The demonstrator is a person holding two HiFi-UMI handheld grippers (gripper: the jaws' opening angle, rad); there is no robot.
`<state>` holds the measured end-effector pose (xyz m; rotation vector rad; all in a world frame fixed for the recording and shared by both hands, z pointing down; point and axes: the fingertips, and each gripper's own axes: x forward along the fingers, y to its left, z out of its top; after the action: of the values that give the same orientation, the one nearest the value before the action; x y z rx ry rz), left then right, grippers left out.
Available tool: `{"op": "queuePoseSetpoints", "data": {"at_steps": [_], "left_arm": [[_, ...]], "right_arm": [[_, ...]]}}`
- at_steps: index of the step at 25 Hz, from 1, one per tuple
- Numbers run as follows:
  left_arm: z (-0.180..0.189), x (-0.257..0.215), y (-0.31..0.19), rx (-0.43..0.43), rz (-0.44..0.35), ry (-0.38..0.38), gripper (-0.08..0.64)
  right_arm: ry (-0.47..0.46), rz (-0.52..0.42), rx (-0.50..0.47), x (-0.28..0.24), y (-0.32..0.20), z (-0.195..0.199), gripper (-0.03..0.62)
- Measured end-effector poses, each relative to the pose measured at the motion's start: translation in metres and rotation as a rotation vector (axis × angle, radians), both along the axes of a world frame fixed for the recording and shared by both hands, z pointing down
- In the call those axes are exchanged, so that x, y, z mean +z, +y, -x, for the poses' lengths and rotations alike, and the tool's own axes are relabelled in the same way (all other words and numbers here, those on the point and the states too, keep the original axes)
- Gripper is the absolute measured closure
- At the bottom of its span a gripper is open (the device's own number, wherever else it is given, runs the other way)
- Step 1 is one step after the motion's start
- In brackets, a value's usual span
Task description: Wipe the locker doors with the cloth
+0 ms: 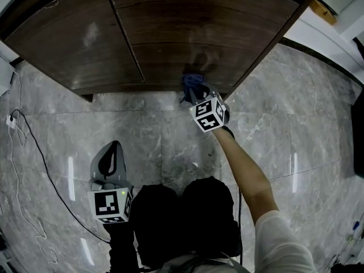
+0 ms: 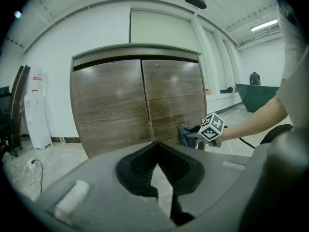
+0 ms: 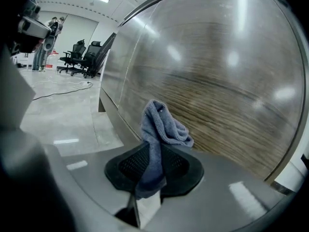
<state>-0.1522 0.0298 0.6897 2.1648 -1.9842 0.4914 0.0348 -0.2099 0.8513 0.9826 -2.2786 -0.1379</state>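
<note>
A brown wooden locker has a left door (image 1: 74, 38) and a right door (image 1: 216, 33). My right gripper (image 1: 194, 93) is shut on a blue-grey cloth (image 1: 192, 83) and holds it at the bottom of the right door, near the locker's lower right corner. In the right gripper view the cloth (image 3: 159, 129) bunches out between the jaws, close to the door (image 3: 231, 95). The left gripper view shows the cloth (image 2: 186, 134) low on the right door (image 2: 174, 95). My left gripper (image 1: 112, 148) hangs near the person's body, well back from the locker, jaws together and empty.
The floor is grey marble tile (image 1: 159, 141). A black cable (image 1: 34, 147) runs from a plug (image 1: 11, 121) across the floor at left. A water dispenser (image 2: 36, 108) stands left of the locker. Office chairs (image 3: 84, 57) are far behind.
</note>
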Motion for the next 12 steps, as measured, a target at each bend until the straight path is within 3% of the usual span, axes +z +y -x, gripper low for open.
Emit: {"op": "queuePoseSetpoints", "data": {"at_steps": [12], "left_arm": [[0.001,-0.003,0.002,0.001,-0.008,0.011,0.558]], "right_arm": [[-0.058,-0.143,-0.047,-0.103,0.001,0.023,0.518]]}}
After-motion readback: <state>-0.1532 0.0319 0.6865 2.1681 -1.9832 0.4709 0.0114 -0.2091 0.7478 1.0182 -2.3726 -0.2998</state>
